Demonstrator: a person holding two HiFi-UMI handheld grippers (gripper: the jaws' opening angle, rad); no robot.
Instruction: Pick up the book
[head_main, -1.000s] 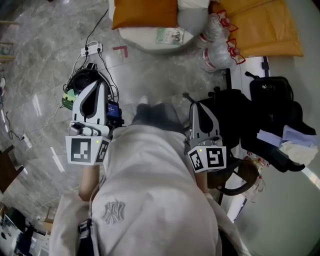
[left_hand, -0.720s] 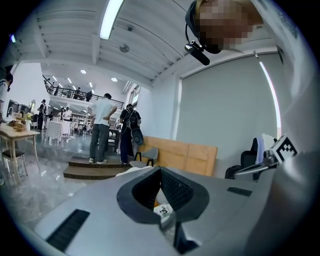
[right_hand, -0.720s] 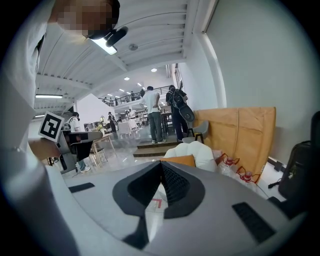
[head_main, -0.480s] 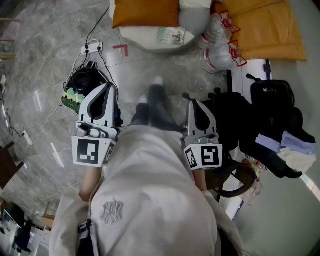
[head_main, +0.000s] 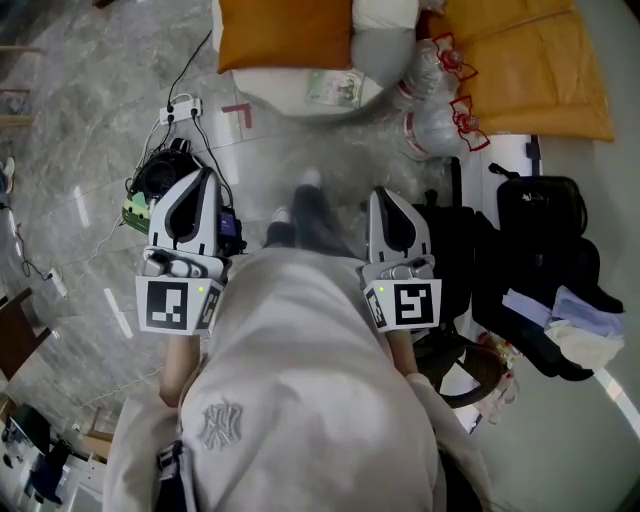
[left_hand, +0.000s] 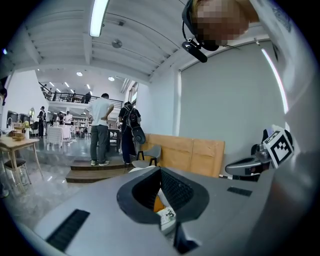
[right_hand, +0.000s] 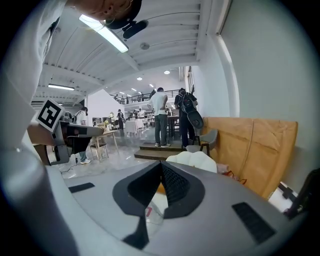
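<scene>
Left gripper (head_main: 202, 174), right gripper (head_main: 383, 194): closed, empty

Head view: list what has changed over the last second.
The person has stepped toward the book: one foot is now forward, and the right gripper has shifted up the picture, the left gripper only slightly. Nothing was gripped or released. Both grippers remain shut and empty; the book lies untouched on the white seat.

Both grey handheld grippers, left gripper (head_main: 197, 180) and right gripper (head_main: 386, 198), now lie nearer the small green-and-white book (head_main: 336, 86) on the white seat (head_main: 285, 95). The person's dark-trousered leg (head_main: 312, 212) extends forward.
</scene>
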